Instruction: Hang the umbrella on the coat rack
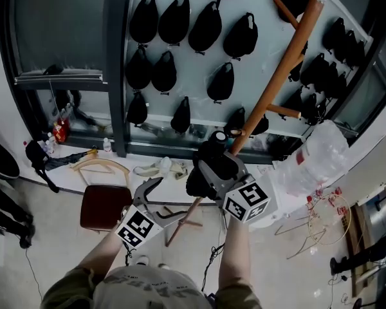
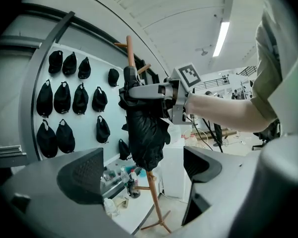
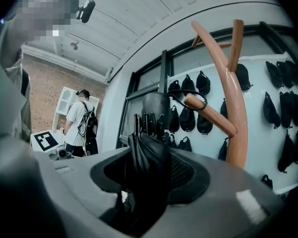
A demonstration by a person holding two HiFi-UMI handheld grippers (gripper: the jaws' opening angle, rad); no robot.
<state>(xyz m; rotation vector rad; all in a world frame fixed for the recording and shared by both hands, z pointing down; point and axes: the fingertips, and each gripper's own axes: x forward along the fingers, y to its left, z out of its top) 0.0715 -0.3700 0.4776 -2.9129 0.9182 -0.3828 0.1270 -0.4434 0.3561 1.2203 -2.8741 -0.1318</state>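
A folded black umbrella [image 1: 206,163] is clamped in my right gripper [image 1: 204,167], close against the wooden coat rack [image 1: 280,66]. In the right gripper view the umbrella [image 3: 149,157] fills the gap between the jaws of that gripper [image 3: 151,171]. Its thin strap loop [image 3: 194,99] circles a slanted peg [image 3: 211,115] of the rack. The left gripper [image 1: 159,199] sits lower left of the umbrella, open and empty. From the left gripper view, the umbrella [image 2: 146,133] hangs beside the rack pole [image 2: 156,202], beyond the open jaws of the left gripper [image 2: 144,175].
Many black caps [image 1: 174,21] hang on the white wall panel behind the rack. A dark red stool [image 1: 103,206] and a wooden hanger [image 1: 103,166] lie lower left. At the right are a clear plastic bag [image 1: 318,156] and wire hangers [image 1: 321,221]. A person with a backpack [image 3: 84,120] stands far off.
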